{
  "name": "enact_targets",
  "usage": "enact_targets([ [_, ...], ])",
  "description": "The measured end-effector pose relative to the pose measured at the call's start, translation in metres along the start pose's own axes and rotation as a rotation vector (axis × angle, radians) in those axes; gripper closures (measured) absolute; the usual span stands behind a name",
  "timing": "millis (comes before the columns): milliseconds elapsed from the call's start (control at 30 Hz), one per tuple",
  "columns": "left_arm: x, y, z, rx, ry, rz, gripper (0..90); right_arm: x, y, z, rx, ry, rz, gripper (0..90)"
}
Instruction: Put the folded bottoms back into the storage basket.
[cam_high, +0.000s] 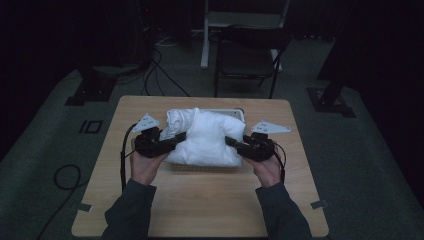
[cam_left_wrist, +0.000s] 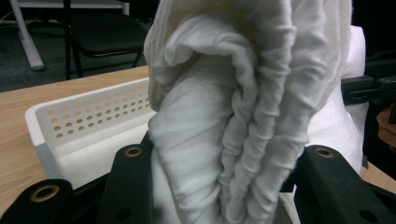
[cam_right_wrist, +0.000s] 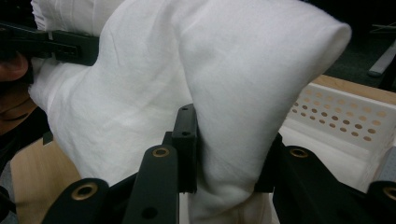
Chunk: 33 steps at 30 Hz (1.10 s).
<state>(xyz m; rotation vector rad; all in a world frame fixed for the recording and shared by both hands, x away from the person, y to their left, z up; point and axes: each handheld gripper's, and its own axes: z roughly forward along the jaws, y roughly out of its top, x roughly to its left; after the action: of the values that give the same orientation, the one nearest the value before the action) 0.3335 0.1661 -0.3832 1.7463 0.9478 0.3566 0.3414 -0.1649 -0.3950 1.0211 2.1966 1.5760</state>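
Two grippers pinch one white pillow (cam_high: 207, 137) mid-frame: left gripper (cam_high: 181, 136) clamps its bunched left end, right gripper (cam_high: 231, 142) squeezes the right corner. Pillow sits over a white perforated basket (cam_left_wrist: 88, 116) on the table (cam_high: 200, 200).

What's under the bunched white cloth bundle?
A white perforated plastic basket on the wooden table. Both grippers, left and right, clamp the white cloth bundle. The basket's floor is mostly covered.
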Motion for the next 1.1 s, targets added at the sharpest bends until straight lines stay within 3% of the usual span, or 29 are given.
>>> enact_targets([
  [1100,0.006,0.020,0.016,-0.022,0.029,0.019,54.8,-0.015,0.020,0.006,-0.006,-0.044,-0.013,70.1],
])
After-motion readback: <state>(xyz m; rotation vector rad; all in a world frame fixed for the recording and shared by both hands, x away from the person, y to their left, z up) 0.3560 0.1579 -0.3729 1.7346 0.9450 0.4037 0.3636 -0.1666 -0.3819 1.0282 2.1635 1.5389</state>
